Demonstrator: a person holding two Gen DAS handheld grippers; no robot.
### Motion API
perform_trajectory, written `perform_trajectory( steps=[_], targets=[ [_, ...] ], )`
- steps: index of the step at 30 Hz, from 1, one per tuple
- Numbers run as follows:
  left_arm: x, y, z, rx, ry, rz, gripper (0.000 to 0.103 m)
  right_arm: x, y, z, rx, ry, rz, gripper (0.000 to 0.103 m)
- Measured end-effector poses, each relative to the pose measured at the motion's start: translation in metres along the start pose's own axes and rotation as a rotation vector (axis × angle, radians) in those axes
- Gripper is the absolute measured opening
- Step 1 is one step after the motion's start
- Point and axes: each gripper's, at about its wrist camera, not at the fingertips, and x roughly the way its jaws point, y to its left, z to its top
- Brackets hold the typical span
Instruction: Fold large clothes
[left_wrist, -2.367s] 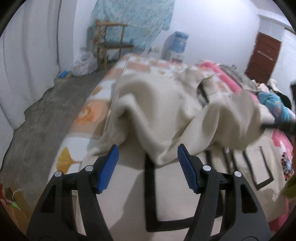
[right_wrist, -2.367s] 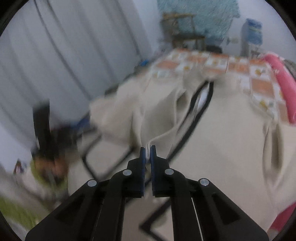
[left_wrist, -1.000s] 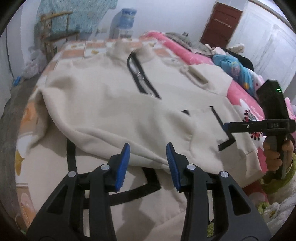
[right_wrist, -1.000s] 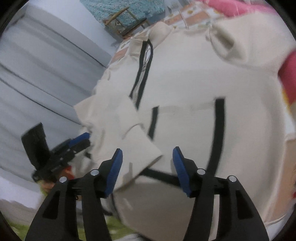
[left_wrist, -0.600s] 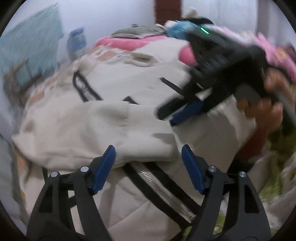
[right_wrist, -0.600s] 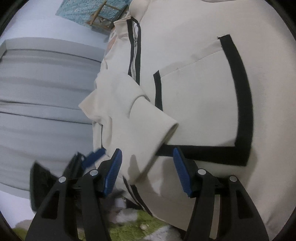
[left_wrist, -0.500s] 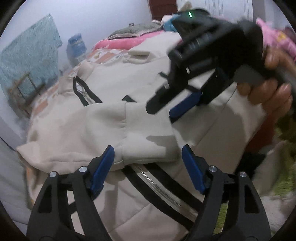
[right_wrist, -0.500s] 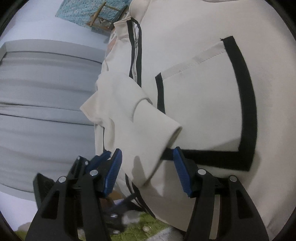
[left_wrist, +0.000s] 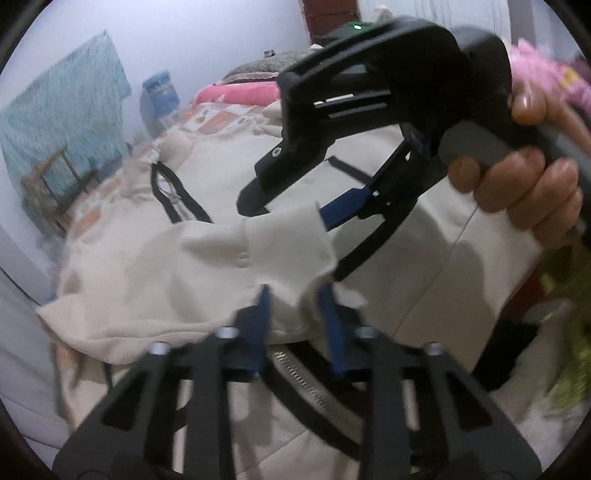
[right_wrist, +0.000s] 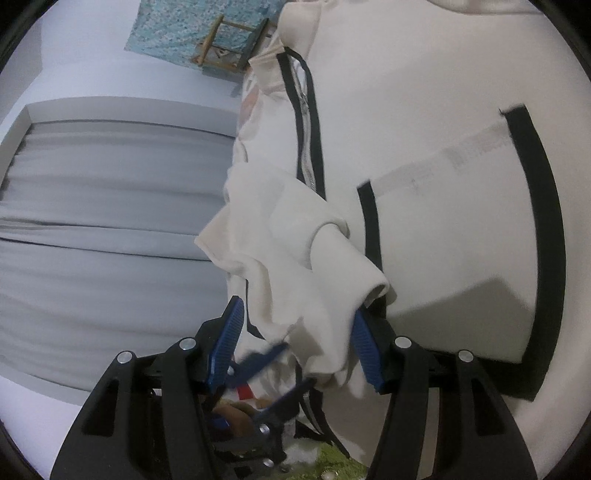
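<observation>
Two grippers are seen over a cream jacket (left_wrist: 155, 266) spread on the bed (left_wrist: 221, 114). Its sleeve cuff (left_wrist: 291, 251) is being closed on by the left gripper (left_wrist: 293, 295), jaws narrow. The right gripper (right_wrist: 295, 325) is held half open around the cuff, unclamped.

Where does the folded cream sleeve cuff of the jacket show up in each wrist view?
Left wrist view: the cream sleeve cuff sits at centre, just above the left tongs.
Right wrist view: it lies at lower centre, between the right tongs' blue pads.
Shared landmark: the black-edged zipper running up the jacket front.
</observation>
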Motion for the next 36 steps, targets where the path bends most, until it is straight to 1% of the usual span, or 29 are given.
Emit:
perform_trajectory(
  steps=[1, 2, 9, 10, 11, 12, 14, 15, 18, 20, 23, 25, 29, 32, 36],
  targets=[
    [0.0, 0.002, 0.001, -0.018, -0.006, -0.009, 0.007, -0.001, 0.001, 0.001, -0.003, -0.006, -0.001, 0.056],
    [0.0, 0.004, 0.001, -0.036, -0.01, -0.02, 0.002, -0.004, 0.001, 0.002, -0.005, -0.012, -0.003, 0.056],
    [-0.001, 0.04, 0.001, -0.339, -0.047, -0.178, 0.001, -0.034, -0.004, -0.002, 0.008, -0.091, 0.011, 0.056],
    [-0.001, 0.045, 0.001, -0.371, -0.052, -0.194, 0.001, -0.04, -0.008, -0.003, 0.021, -0.107, 0.016, 0.057],
    [-0.002, 0.05, 0.0, -0.409, -0.061, -0.218, 0.001, -0.042, -0.01, -0.003, 0.034, -0.12, 0.019, 0.06],
    [-0.002, 0.055, 0.001, -0.435, -0.069, -0.235, 0.001, -0.046, -0.015, -0.005, 0.053, -0.131, 0.027, 0.061],
    [-0.005, 0.061, 0.001, -0.474, -0.088, -0.259, 0.001, -0.043, -0.019, -0.007, 0.075, -0.127, 0.036, 0.061],
    [-0.002, 0.067, 0.004, -0.486, -0.097, -0.266, 0.001, -0.04, -0.021, -0.008, 0.086, -0.115, 0.042, 0.061],
    [-0.01, 0.071, 0.006, -0.511, -0.13, -0.276, 0.001, -0.025, -0.023, -0.012, 0.119, -0.066, 0.068, 0.061],
    [-0.015, 0.072, 0.009, -0.509, -0.146, -0.281, 0.001, -0.014, -0.025, -0.013, 0.141, -0.033, 0.105, 0.061],
    [-0.017, 0.067, 0.011, -0.485, -0.142, -0.286, 0.001, 0.001, -0.025, -0.011, 0.167, -0.005, 0.177, 0.063],
    [-0.014, 0.062, 0.011, -0.473, -0.127, -0.296, 0.001, 0.008, -0.025, -0.008, 0.174, 0.004, 0.197, 0.065],
    [-0.011, 0.054, 0.007, -0.464, -0.108, -0.321, 0.001, 0.023, -0.02, -0.003, 0.17, 0.006, 0.146, 0.065],
    [-0.01, 0.052, 0.005, -0.464, -0.104, -0.331, 0.001, 0.024, -0.017, -0.002, 0.15, -0.003, 0.109, 0.064],
    [-0.011, 0.051, 0.003, -0.46, -0.106, -0.329, 0.001, 0.024, -0.015, -0.002, 0.13, -0.026, 0.035, 0.043]
  ],
)
